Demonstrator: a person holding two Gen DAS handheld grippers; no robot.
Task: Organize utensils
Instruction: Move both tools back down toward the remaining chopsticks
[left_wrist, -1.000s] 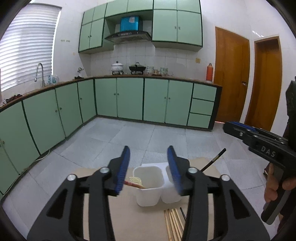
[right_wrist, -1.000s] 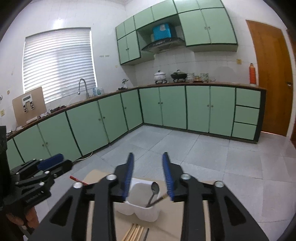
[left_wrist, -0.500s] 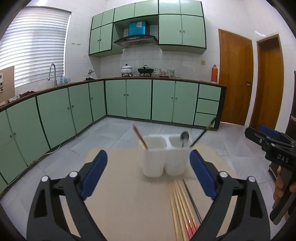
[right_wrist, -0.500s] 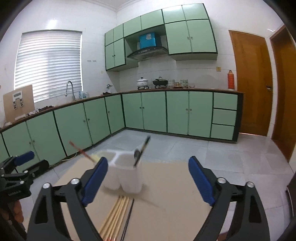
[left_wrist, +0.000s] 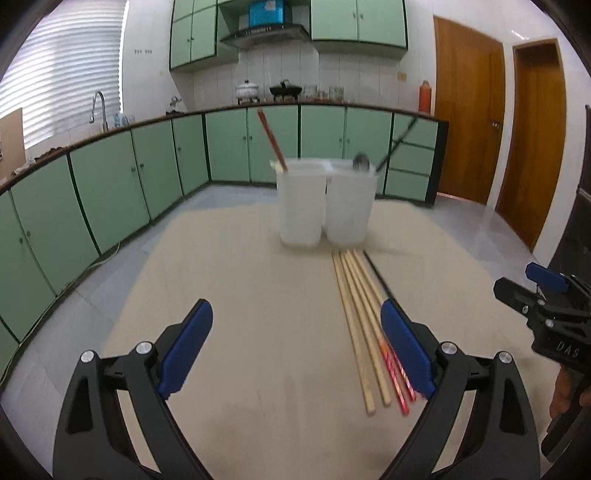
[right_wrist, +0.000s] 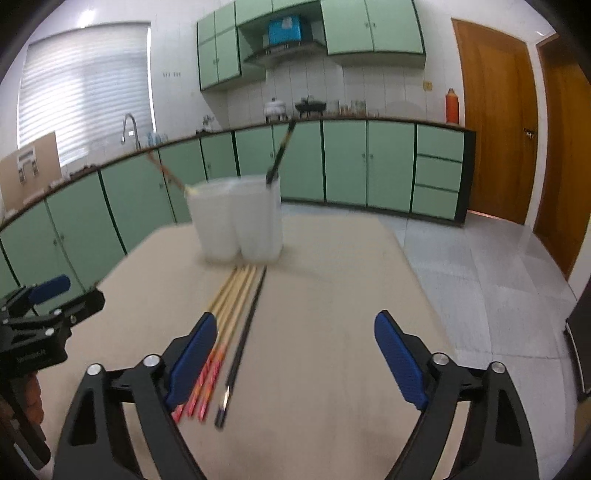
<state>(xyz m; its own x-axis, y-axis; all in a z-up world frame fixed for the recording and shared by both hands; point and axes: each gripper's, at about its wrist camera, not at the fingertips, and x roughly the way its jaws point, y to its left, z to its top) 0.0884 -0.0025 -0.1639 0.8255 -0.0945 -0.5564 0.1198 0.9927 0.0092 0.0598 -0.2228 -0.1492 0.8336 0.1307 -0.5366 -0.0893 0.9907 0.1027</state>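
Observation:
A white two-compartment holder (left_wrist: 325, 201) (right_wrist: 236, 218) stands at the far side of a beige table. A red-handled utensil (left_wrist: 271, 140) leans in its left cup; a spoon (left_wrist: 362, 162) and a black-handled utensil (right_wrist: 280, 155) sit in the right cup. Several wooden chopsticks (left_wrist: 360, 317) (right_wrist: 229, 299) and a black chopstick (right_wrist: 243, 332) lie in a row before the holder. My left gripper (left_wrist: 295, 350) is open and empty, left of the chopsticks. My right gripper (right_wrist: 295, 362) is open and empty, right of them.
The beige table (left_wrist: 258, 295) has its near part under both grippers. Green kitchen cabinets (left_wrist: 110, 184) line the back and left walls. Wooden doors (left_wrist: 465, 125) stand at the right. Grey tiled floor (right_wrist: 480, 266) surrounds the table.
Both grippers have pulled back and down from the holder and opened wide. The holder now looks farther off and the row of chopsticks lies between and below the fingers.

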